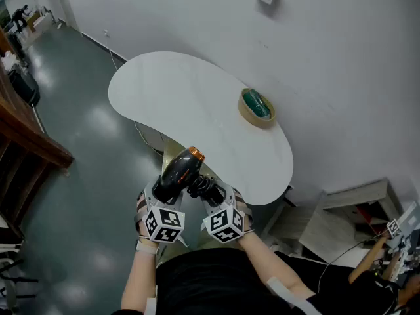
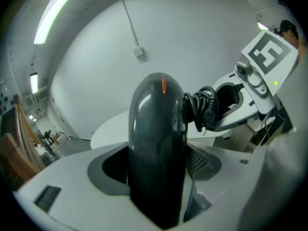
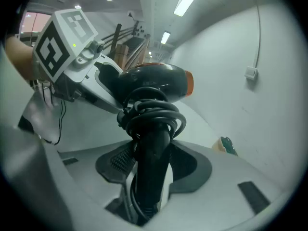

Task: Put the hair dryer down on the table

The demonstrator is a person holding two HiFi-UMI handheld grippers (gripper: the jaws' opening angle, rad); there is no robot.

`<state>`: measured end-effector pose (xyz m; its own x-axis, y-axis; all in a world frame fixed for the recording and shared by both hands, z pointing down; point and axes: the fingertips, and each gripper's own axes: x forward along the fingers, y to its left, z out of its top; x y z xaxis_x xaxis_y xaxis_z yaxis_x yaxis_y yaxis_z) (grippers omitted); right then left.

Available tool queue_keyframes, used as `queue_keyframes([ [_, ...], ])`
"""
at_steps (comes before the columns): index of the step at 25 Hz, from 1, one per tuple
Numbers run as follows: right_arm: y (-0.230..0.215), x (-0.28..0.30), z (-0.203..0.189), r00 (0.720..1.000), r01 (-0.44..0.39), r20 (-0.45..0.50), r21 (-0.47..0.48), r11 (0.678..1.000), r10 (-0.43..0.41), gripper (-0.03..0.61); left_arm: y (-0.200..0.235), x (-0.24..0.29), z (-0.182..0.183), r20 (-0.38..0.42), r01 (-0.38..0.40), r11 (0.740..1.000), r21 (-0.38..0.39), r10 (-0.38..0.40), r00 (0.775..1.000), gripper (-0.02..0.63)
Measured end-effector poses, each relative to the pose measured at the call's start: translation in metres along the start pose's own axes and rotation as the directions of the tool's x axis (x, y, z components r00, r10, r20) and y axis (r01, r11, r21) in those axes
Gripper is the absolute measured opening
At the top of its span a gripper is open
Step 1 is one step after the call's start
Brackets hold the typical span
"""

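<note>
Hair dryer [image 1: 180, 169] over table [image 1: 197, 97] edge.
Left tongs [image 1: 162, 190] clamp body, right tongs [image 1: 214, 199] handle; uneven release could tip it off.

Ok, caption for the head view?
Left gripper and right gripper hold a black hair dryer at the white table's near edge; tape roll beyond.

Left hand-held gripper [image 1: 164, 188] and right hand-held gripper [image 1: 209, 192] grip, angled downward.

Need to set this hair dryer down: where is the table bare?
The table is bare over its whole left lobe, its middle just beyond the hair dryer, and its right lobe on the near side of the tape roll. Only the edge by the wall is taken, by that roll.
</note>
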<state>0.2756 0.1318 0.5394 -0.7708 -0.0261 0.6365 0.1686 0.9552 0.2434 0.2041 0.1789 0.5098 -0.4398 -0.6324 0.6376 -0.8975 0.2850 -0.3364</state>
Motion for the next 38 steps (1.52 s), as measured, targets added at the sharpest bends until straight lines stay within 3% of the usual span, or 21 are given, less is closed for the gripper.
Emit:
queue_keyframes([
  [5,-0.018,0.008,0.008,1.000,-0.018,0.019,-0.012,1.000,0.019,0.209,0.017,0.003,-0.006,-0.002,-0.003,1.000,-0.002,0.003,1.000,0.331],
  [15,-0.020,0.034,0.012,0.987,-0.150,0.050,-0.073,0.986,0.154,0.210,0.027,0.010,-0.019,-0.095,-0.098,0.993,-0.072,0.091,0.991,0.331],
  [22,-0.019,0.065,0.031,0.985,-0.164,0.045,-0.077,0.983,0.168,0.210,0.058,0.025,-0.029,-0.108,-0.106,0.991,-0.083,0.097,0.989,0.331],
  [28,-0.014,0.113,0.071,0.989,-0.144,0.019,-0.085,0.986,0.146,0.210,0.116,0.047,-0.047,-0.084,-0.081,0.992,-0.098,0.073,0.994,0.331],
  [38,0.022,0.211,0.175,0.996,-0.090,-0.034,-0.072,0.993,0.088,0.210,0.258,0.072,-0.093,-0.038,-0.005,0.995,-0.103,0.001,0.999,0.331],
])
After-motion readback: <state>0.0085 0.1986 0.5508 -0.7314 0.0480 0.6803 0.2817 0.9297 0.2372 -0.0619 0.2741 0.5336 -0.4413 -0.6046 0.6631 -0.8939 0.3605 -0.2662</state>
